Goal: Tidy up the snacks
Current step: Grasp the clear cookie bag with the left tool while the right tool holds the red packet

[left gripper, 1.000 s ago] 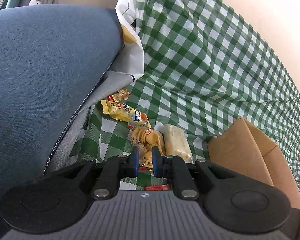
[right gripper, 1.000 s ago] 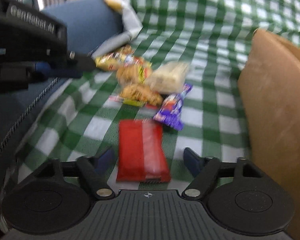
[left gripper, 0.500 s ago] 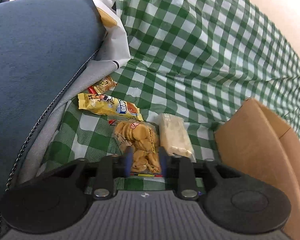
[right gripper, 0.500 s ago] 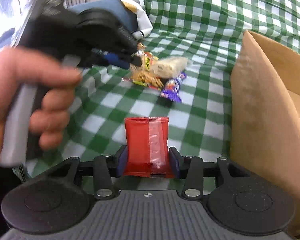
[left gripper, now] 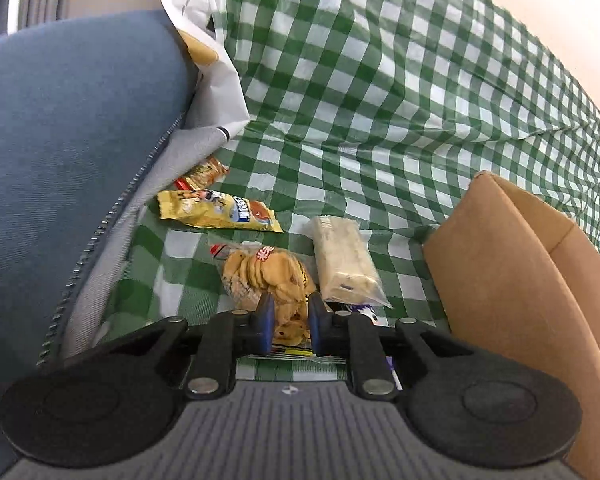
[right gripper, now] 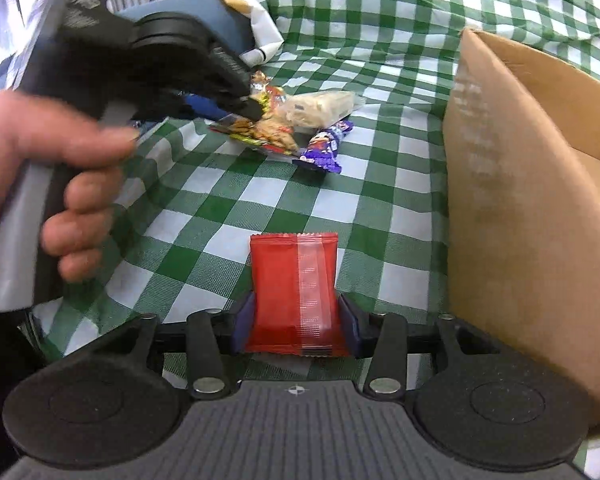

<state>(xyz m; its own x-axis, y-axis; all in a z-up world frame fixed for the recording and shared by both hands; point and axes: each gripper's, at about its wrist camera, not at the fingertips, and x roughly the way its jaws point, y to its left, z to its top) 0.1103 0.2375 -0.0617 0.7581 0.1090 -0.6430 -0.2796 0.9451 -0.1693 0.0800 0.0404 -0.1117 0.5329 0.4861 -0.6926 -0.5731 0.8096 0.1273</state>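
Note:
My left gripper [left gripper: 291, 305] has its jaws closing on a clear bag of round cookies [left gripper: 268, 272], and the blue pads press the bag's near end. In the right wrist view a hand [right gripper: 40, 152] holds that same left gripper [right gripper: 254, 109] over the cookie bag [right gripper: 274, 136]. My right gripper [right gripper: 296, 322] is shut on a red snack packet [right gripper: 296, 280], which stands up between the pads above the green checked cloth [right gripper: 228, 208]. A white wafer pack [left gripper: 342, 260] and a purple bar [right gripper: 326, 148] lie beside the cookies.
An open cardboard box [right gripper: 520, 200] stands at the right, close to both grippers. A yellow snack pack [left gripper: 216, 212] and a small orange packet [left gripper: 204, 172] lie by a blue cushion [left gripper: 60, 160]. A white paper bag [left gripper: 212, 80] leans behind them.
My left gripper came forward over the cookie bag, its jaws widened, then narrowed onto it. My right gripper closed on the red packet and drew back from the snack pile.

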